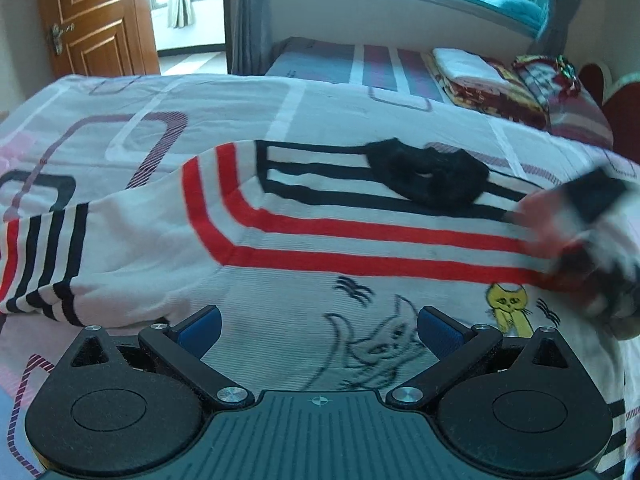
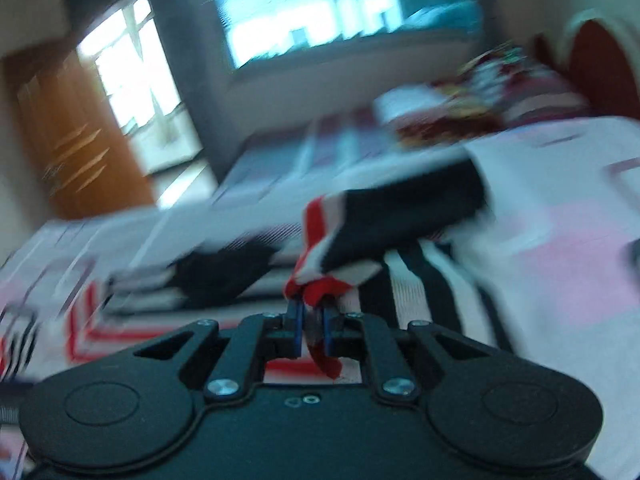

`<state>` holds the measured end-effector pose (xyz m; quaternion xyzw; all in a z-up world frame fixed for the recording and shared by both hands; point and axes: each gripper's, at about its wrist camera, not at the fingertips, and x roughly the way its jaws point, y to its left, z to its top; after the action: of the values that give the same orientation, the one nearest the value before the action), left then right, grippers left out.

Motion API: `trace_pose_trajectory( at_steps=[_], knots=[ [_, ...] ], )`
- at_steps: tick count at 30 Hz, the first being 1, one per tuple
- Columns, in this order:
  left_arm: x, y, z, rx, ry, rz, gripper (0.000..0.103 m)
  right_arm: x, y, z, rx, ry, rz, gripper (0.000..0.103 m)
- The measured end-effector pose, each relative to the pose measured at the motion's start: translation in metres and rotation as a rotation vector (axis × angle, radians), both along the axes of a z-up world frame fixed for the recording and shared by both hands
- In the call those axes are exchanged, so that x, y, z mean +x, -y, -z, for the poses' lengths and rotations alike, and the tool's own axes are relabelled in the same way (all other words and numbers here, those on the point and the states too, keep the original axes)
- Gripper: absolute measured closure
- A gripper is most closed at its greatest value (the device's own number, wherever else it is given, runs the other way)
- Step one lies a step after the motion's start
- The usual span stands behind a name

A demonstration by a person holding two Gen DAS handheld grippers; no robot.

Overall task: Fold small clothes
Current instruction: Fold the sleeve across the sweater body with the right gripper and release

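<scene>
Nearest the right wrist camera, the right gripper point(image 2: 313, 312) is clamping its blue pads tight on a bunched fold of red-and-white fabric, a sleeve end of the striped shirt point(image 1: 304, 248); a tail of red cloth is hanging down between the jaws. The view is smeared, so the hand is judged to be swinging the sleeve across the body of the garment. In the left wrist view, the left gripper point(image 1: 318, 330) is hovering with its jaws wide apart and nothing between them, just above the shirt's cat print point(image 1: 506, 304). The shirt is lying spread on the bed point(image 1: 120, 120), front up, toward the bed's near edge, its black collar point(image 1: 428, 176) farther back. The other striped sleeve point(image 1: 44, 264) is trailing toward the bed's left edge. Beyond, folded bedding point(image 1: 480, 80) is resting by the far right corner. To fold well, the carried sleeve probably should land flat across the chest, with the free gripper pinning the body so it does not drag.
</scene>
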<state>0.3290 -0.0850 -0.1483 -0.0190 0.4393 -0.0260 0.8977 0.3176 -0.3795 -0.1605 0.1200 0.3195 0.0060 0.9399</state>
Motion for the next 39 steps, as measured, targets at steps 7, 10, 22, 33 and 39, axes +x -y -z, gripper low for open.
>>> trace_pose_trajectory(
  at_steps=[7,10,22,33,39],
  knots=[
    [0.015,-0.014,0.010,-0.122,-0.048,0.028,0.000,0.005,-0.081,0.015,-0.026,-0.139,-0.166,0.062],
    [0.024,-0.003,0.016,-0.215,-0.093,0.083,0.000,-0.021,-0.076,-0.006,-0.031,-0.104,-0.154,0.054],
    [0.057,0.042,0.067,-0.501,-0.207,0.020,0.000,-0.131,-0.040,-0.045,-0.196,-0.094,0.113,0.043],
    [0.087,0.043,0.087,-0.618,-0.147,-0.089,0.077,-0.178,-0.016,-0.035,-0.194,-0.156,0.144,0.043],
    [0.082,0.027,0.045,-0.667,-0.016,-0.057,0.090,-0.166,-0.008,-0.022,-0.207,-0.177,0.143,0.046]
  ],
)
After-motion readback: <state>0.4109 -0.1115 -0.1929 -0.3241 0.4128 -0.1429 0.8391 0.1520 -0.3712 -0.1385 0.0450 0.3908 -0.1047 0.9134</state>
